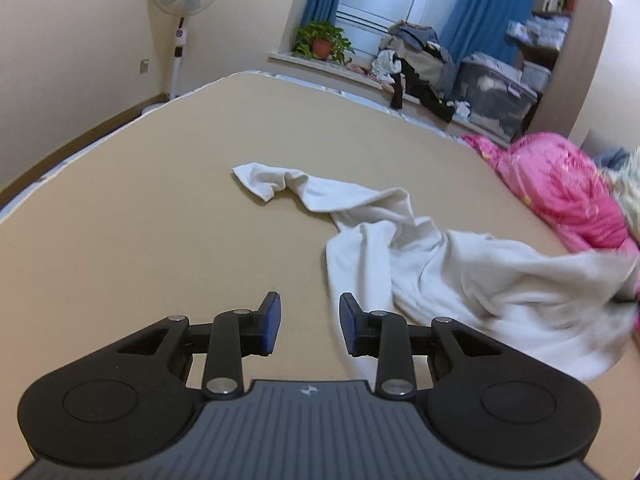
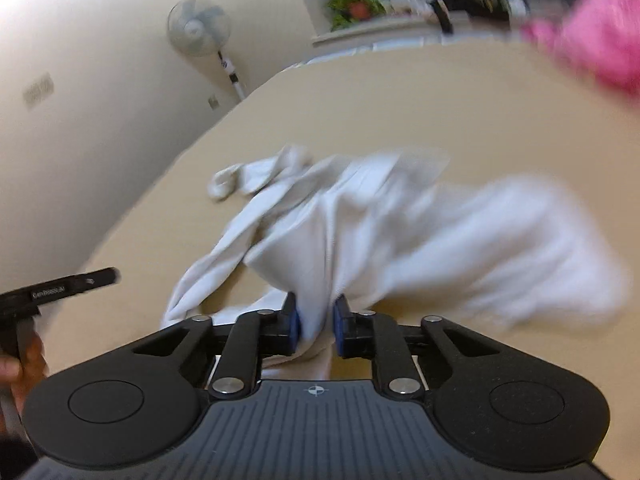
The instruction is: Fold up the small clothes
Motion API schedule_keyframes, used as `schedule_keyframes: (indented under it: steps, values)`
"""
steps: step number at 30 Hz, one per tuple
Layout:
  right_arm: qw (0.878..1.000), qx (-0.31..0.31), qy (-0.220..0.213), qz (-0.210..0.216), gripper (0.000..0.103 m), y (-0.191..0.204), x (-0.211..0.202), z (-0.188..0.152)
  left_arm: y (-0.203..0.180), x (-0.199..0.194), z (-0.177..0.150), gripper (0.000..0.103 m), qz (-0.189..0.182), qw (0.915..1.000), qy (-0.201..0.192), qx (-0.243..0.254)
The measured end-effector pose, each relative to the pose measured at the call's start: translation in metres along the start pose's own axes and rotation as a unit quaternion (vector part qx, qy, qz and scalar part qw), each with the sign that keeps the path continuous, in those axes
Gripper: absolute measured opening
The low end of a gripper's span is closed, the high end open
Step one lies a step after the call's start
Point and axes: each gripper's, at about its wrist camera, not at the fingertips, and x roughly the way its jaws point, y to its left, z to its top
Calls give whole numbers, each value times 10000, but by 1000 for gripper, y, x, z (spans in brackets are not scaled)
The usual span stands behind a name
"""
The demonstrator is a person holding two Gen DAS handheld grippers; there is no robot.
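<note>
Smooth tan bed [image 1: 160,220], crumpled soft white garment [image 1: 440,272]

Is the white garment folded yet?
No. The white garment lies crumpled on the bed, one sleeve trailing out, a bunch pinched in the right gripper.

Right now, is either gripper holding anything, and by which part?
The right gripper is shut on the crumpled white cotton garment, pinching a bunched fold at its near edge. The left gripper is open and holds nothing.
</note>
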Motion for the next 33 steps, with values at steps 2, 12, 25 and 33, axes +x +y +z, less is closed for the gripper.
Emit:
schedule_keyframes:
  steps: [2,12,25,33]
  values:
    - [9986,-143,44,-499,8,-40,-25,57,-3,3,3,36,-34,10000,-15,-18]
    - [9370,1345,-2088,-2455,34,-168,-54,168,-31,29,-12,36,-53,9984,265,501]
    - [9476,2544,-266,-1912,11,-34,139,-48,-40,41,-18,36,-50,9970,317,706]
    - [9582,1694,-1553,-1703,6,-83,28,37,-41,37,-14,36,-185,9970,243,716]
